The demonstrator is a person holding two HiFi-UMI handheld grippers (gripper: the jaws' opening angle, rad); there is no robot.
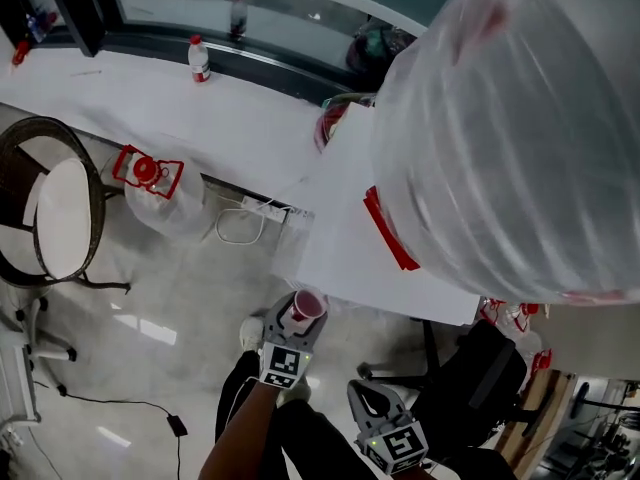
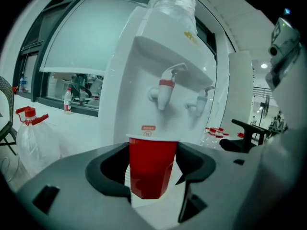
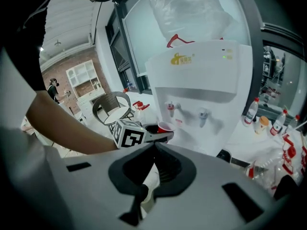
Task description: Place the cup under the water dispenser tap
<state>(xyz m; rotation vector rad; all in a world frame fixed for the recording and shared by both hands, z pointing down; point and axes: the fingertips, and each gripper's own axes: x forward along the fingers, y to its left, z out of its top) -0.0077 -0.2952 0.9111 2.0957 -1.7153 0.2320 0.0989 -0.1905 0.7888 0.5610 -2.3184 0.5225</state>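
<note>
A red plastic cup (image 2: 151,164) stands upright between the jaws of my left gripper (image 2: 151,153), which is shut on it. In the head view the cup (image 1: 306,308) hangs just in front of the white water dispenser (image 1: 345,228), which carries a big clear bottle (image 1: 520,118). The red-handled tap (image 2: 165,87) is above and beyond the cup, with a second tap (image 2: 201,102) to its right. My right gripper (image 1: 370,396) hangs lower and nearer to me, jaws shut with nothing in them. The right gripper view shows the cup (image 3: 165,127) below the red tap (image 3: 170,108).
A round wicker chair (image 1: 55,208) and a large water jug (image 1: 150,183) stand on the floor at left. A small bottle (image 1: 199,58) sits on the white sill. A black office chair (image 1: 470,378) is at lower right. Several bottles (image 3: 252,111) stand right of the dispenser.
</note>
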